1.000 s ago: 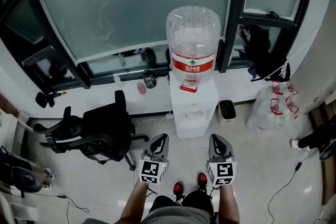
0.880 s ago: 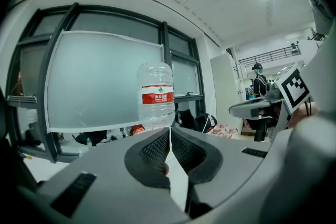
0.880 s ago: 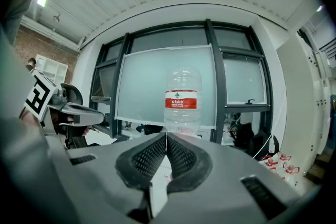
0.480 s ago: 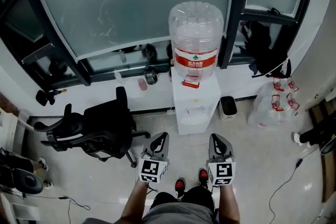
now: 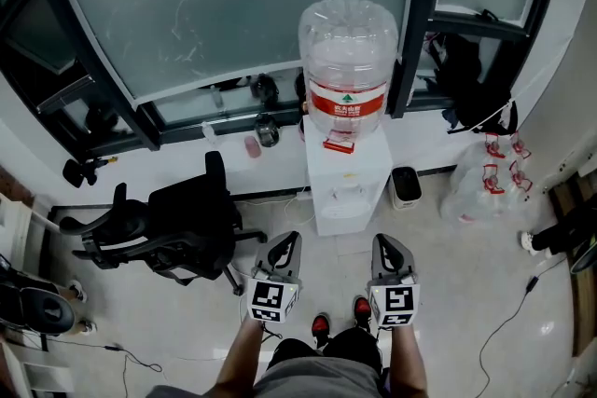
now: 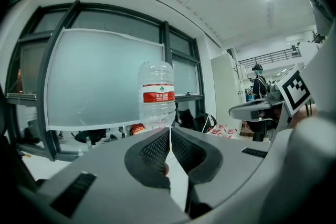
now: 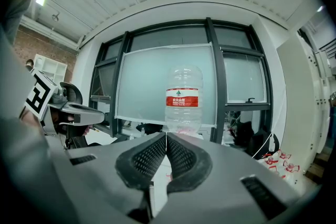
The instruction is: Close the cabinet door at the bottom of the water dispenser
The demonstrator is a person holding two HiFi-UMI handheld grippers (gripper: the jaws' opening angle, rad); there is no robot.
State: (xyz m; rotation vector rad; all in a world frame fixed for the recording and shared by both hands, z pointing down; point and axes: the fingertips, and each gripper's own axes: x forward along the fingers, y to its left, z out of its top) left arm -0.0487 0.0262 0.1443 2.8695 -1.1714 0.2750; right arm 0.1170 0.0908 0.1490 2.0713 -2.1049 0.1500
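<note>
White water dispenser (image 5: 347, 186), topped by an upturned clear bottle (image 5: 348, 61) with a red label, stands on the floor against the dark-framed window wall; its lower front is too foreshortened to read. A black office chair (image 5: 182, 228) stands to its left and a small dark bin (image 5: 404, 191) just beside its right. Left hand-held gripper (image 5: 290, 241) and right hand-held gripper (image 5: 382, 241) are side by side, apart from the dispenser, each with jaws pressed together on nothing.

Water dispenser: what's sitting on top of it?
A large clear water bottle with a red label stands neck-down on the white water dispenser. From the head view, the bottle's body covers the seat where its neck enters the dispenser's top, so that cannot be seen.
</note>
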